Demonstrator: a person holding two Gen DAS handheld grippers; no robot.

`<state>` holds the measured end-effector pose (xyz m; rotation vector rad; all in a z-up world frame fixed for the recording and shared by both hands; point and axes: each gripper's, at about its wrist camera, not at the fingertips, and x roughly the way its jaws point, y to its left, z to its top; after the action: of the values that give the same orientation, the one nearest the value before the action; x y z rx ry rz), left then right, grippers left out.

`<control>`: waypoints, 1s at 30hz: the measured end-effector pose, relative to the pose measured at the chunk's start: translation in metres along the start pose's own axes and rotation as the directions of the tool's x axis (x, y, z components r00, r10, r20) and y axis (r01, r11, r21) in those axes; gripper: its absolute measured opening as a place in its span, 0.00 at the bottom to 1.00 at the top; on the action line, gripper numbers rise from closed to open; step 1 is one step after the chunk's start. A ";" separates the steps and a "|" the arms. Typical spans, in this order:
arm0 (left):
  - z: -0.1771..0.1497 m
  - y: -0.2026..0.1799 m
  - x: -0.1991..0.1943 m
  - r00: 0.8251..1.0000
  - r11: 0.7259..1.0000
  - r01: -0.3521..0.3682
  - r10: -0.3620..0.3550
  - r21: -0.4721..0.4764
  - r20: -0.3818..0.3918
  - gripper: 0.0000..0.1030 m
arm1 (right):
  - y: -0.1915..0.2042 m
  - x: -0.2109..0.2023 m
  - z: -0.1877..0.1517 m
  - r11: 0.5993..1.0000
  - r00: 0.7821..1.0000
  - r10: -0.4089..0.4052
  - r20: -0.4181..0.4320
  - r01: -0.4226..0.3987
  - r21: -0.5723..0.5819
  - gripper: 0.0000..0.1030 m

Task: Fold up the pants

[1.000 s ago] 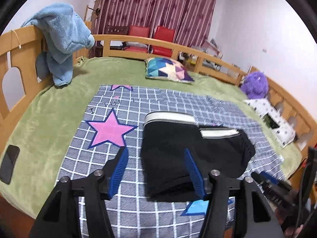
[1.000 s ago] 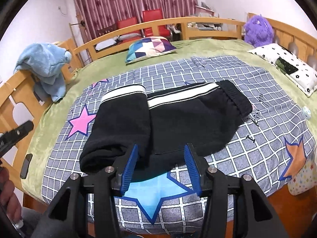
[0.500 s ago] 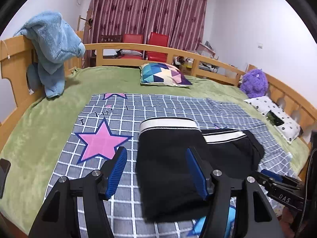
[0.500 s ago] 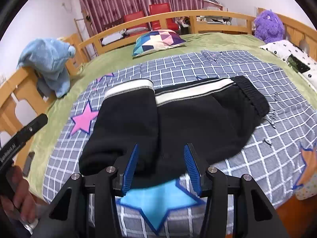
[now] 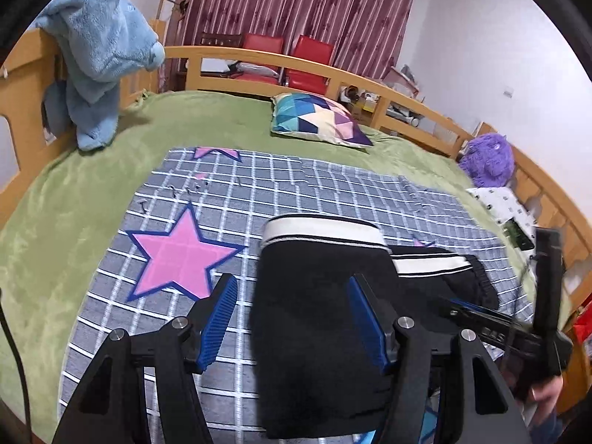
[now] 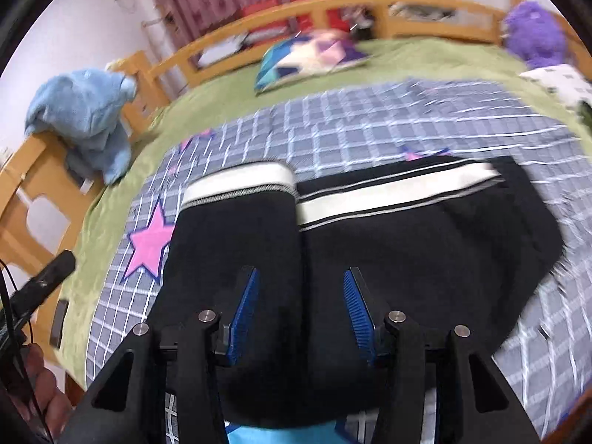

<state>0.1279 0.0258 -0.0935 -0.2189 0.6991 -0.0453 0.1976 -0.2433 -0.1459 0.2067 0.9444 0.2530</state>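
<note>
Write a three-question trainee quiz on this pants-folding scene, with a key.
1. True or false: the black pants lie partly folded on the checked sheet.
2. What hangs over the wooden bed rail? A) blue plush towel B) red jacket C) striped scarf
3. Fill in: the left gripper and right gripper are both ____, holding nothing.

Key
1. True; one leg end lies folded over the rest.
2. A, the blue plush towel.
3. Open; the fingers stand apart above the fabric.
</note>
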 end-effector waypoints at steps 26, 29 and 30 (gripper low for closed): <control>-0.004 0.003 0.032 0.991 0.995 -0.102 0.104 0.021 -0.084 0.58 | -0.071 -0.032 0.062 0.988 0.994 0.085 0.066 -0.076 -0.137 0.09; -0.006 0.000 0.034 0.990 0.993 -0.110 0.112 0.034 -0.088 0.58 | -0.104 -0.030 0.064 0.990 0.999 0.001 0.054 0.007 -0.140 0.08; -0.006 -0.001 0.035 0.989 0.993 -0.113 0.117 0.040 -0.089 0.58 | -0.114 -0.029 0.062 0.991 0.999 -0.016 0.049 0.022 -0.132 0.08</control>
<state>0.1510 0.0193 -0.1203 -0.1437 0.8005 0.0431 0.2460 -0.3644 -0.1201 0.0808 0.8783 0.2911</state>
